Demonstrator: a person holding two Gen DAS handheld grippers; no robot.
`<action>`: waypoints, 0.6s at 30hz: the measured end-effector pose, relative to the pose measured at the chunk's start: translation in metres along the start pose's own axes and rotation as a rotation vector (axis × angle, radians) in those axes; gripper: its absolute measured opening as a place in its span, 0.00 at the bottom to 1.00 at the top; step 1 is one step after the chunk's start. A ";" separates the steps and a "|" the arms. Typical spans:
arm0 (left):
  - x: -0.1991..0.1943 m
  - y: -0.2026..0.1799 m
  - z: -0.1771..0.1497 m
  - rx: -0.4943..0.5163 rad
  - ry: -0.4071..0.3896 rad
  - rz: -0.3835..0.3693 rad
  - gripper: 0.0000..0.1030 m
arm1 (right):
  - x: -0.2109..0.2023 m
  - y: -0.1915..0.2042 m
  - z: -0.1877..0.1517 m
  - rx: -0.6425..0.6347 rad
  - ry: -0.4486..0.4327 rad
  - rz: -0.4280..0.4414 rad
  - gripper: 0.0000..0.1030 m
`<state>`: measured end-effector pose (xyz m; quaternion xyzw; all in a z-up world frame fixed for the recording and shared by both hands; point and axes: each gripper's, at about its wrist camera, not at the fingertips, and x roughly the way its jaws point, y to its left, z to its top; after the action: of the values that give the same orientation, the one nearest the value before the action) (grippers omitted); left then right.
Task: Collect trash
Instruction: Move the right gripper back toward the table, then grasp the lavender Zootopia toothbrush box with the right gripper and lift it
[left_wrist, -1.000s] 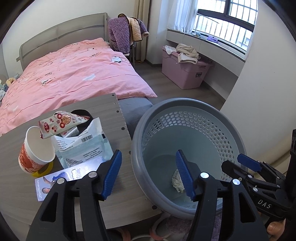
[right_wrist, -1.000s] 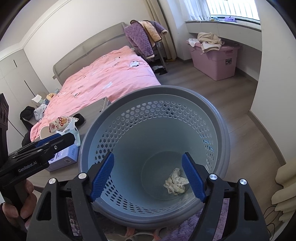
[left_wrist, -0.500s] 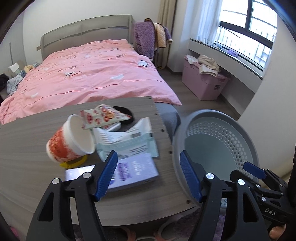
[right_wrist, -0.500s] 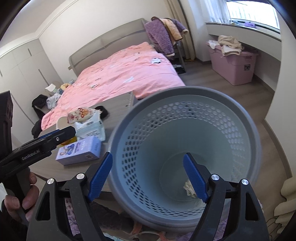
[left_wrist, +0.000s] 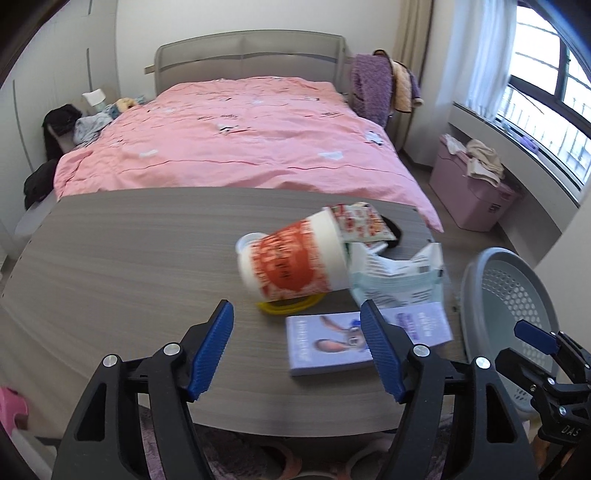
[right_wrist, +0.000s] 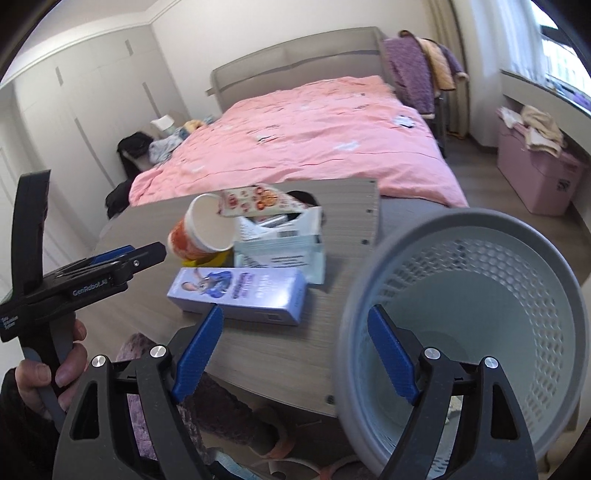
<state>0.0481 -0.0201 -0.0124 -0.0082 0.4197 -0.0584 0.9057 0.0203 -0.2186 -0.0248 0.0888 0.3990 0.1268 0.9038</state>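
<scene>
Both grippers, left (left_wrist: 297, 350) & right (right_wrist: 295, 354), apart w/ nothing held, right's jaws opening; paper cup (left_wrist: 295, 260) prob light, crushable — pinch gently at rim.

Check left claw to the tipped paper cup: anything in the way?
Nothing visible. The left claw hangs empty over bare table; the paper cup lies just beyond, on a yellow tape roll. The purple box sits right of that line.

Bare table (left_wrist: 122, 258) leftward; cup (left_wrist: 295, 258), box (left_wrist: 332, 343), basket (right_wrist: 461, 295) crowding right.
</scene>
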 end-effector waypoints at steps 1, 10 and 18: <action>0.001 0.007 -0.001 -0.011 0.002 0.008 0.66 | 0.003 0.003 0.002 -0.014 0.006 0.010 0.77; 0.002 0.042 -0.003 -0.070 -0.004 0.043 0.66 | 0.048 0.025 0.023 -0.134 0.087 0.075 0.78; 0.006 0.059 0.001 -0.111 -0.001 0.069 0.66 | 0.082 0.034 0.033 -0.206 0.159 0.108 0.78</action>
<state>0.0585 0.0373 -0.0202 -0.0440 0.4219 -0.0039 0.9056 0.0932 -0.1638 -0.0510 0.0064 0.4490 0.2221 0.8655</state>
